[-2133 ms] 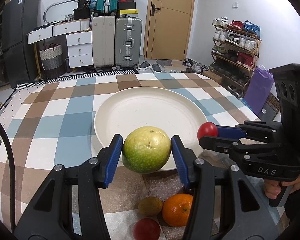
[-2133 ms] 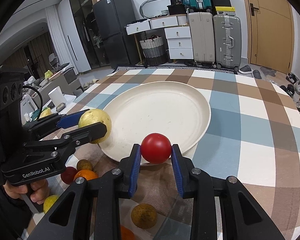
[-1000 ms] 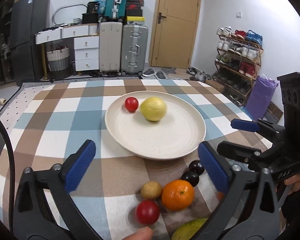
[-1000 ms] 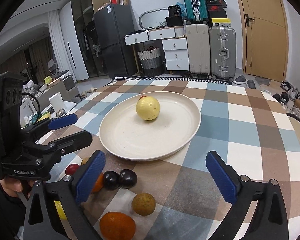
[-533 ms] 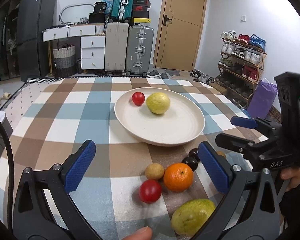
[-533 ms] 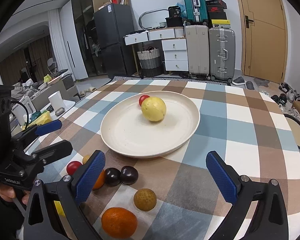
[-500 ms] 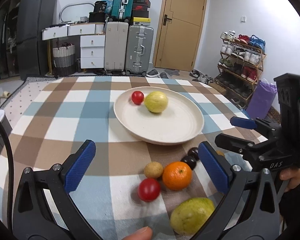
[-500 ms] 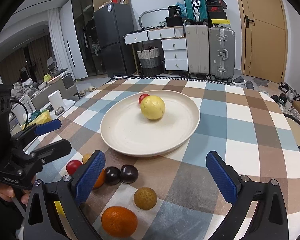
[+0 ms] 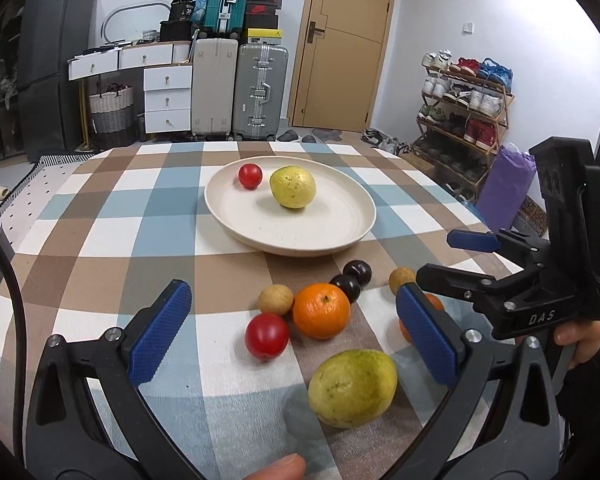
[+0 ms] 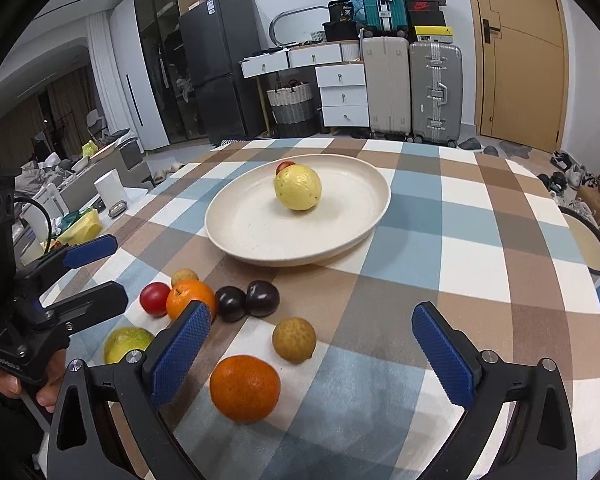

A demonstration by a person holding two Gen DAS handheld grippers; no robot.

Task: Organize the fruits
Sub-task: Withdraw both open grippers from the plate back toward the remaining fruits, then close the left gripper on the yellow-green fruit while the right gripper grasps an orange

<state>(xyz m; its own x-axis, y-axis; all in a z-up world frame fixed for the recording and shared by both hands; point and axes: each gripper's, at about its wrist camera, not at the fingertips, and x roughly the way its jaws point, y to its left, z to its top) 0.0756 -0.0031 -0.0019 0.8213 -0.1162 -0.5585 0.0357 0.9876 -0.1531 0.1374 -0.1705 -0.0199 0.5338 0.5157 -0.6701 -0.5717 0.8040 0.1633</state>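
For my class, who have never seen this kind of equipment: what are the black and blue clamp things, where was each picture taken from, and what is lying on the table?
Each clamp is a hand-held two-finger gripper with blue pads; a person holds one in each hand. A camera on each looks forward along its fingers, so there is one picture per gripper. The left gripper and right gripper are both open and hold nothing. On the checked tablecloth a cream plate holds a yellow-green fruit and a small red fruit. In front of the plate lie two oranges, two dark plums, two small brown fruits, another red fruit and a large green fruit.
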